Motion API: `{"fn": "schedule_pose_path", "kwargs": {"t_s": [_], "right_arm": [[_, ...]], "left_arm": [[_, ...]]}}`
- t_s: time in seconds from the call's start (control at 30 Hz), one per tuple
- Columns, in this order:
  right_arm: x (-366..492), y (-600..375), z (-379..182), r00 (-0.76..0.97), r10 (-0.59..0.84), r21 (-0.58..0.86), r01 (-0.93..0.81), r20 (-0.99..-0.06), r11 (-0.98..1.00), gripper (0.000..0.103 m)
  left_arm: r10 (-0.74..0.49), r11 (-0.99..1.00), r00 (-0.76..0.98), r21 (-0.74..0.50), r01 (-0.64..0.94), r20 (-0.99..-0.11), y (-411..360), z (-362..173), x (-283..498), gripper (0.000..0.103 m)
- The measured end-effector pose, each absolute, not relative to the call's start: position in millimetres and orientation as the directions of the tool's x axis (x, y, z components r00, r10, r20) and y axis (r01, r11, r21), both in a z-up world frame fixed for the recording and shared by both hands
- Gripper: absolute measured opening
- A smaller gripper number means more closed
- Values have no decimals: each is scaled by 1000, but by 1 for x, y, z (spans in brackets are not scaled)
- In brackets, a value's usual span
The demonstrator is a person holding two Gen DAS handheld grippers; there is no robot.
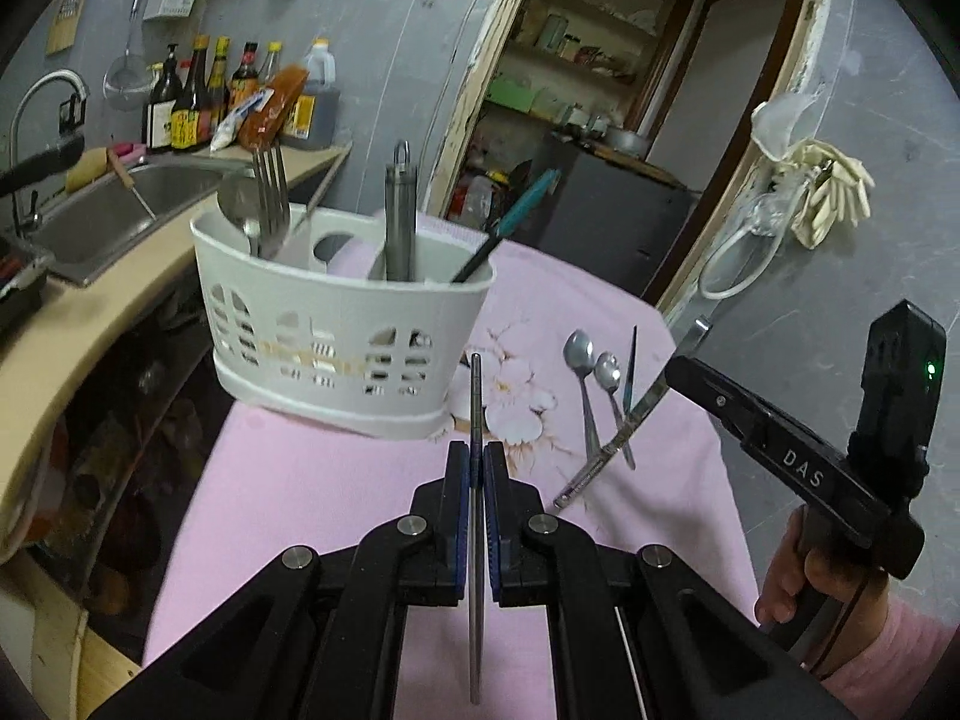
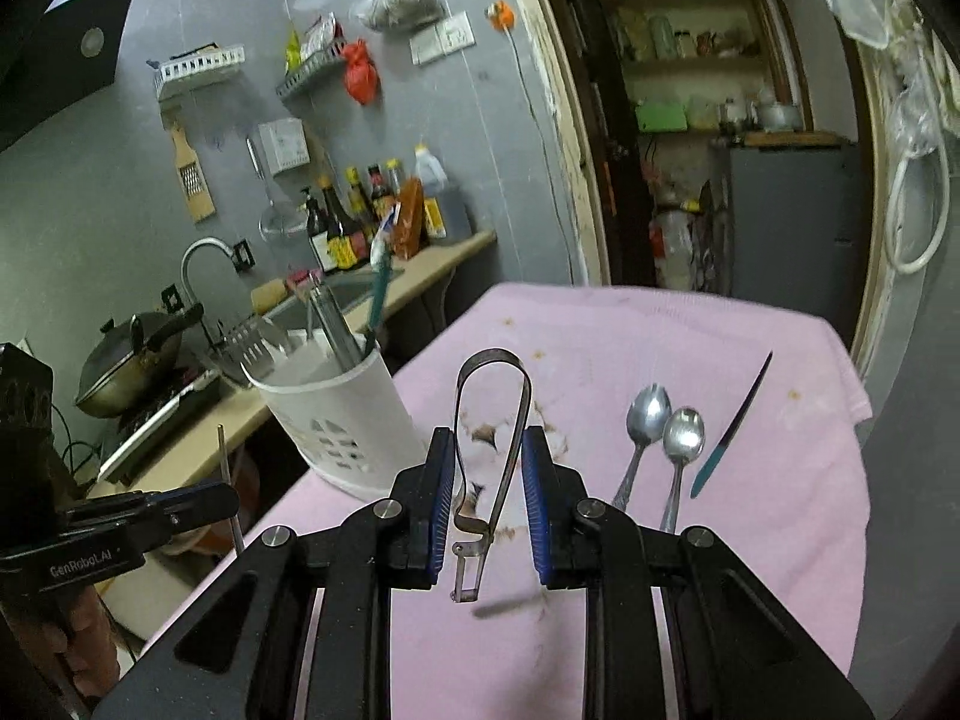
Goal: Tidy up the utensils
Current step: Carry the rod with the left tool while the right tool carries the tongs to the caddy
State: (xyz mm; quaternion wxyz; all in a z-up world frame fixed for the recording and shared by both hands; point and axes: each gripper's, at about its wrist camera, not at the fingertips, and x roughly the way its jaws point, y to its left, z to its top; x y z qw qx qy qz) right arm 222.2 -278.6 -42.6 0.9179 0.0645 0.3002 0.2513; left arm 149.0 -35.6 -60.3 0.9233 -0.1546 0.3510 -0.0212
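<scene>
My left gripper (image 1: 476, 450) is shut on a thin steel chopstick (image 1: 475, 396), which points toward the white slotted caddy (image 1: 348, 324) on the pink cloth (image 1: 312, 492). The caddy holds forks (image 1: 270, 186), a steel tube (image 1: 400, 222) and a teal-handled tool (image 1: 516, 210). My right gripper (image 2: 489, 438) is shut on a looped steel peeler (image 2: 493, 360), lifted above the cloth. Two spoons (image 2: 645, 414) and a teal-handled knife (image 2: 732, 426) lie on the cloth to its right. The left gripper (image 2: 231, 495) with its chopstick (image 2: 222, 462) shows at the left edge.
A counter with a sink (image 1: 114, 210) and sauce bottles (image 1: 198, 102) runs along the left. A wok (image 2: 129, 360) sits on a stove beside it. Behind the table are an open doorway with shelves (image 2: 708, 108) and a dark cabinet (image 2: 792, 216).
</scene>
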Motion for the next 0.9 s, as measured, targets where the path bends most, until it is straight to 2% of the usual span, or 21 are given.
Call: {"fn": "schedule_pose_path", "kwargs": {"t_s": [0.33, 0.57, 0.77, 0.9], "right_arm": [[215, -251, 34, 770, 499, 236, -440, -398, 867, 20], [213, -216, 87, 796, 531, 197, -494, -290, 847, 20], [230, -180, 98, 813, 529, 173, -500, -245, 849, 20], [243, -160, 94, 820, 513, 155, -489, -254, 858, 20]], "left_arm": [[-151, 951, 825, -308, -29, -545, 6, -4, 152, 5], [-112, 955, 890, -295, -27, -442, 56, 51, 156, 5], [-49, 966, 940, -256, -42, -338, 92, 84, 170, 5], [-25, 971, 957, -235, -45, -287, 108, 90, 189, 5]]}}
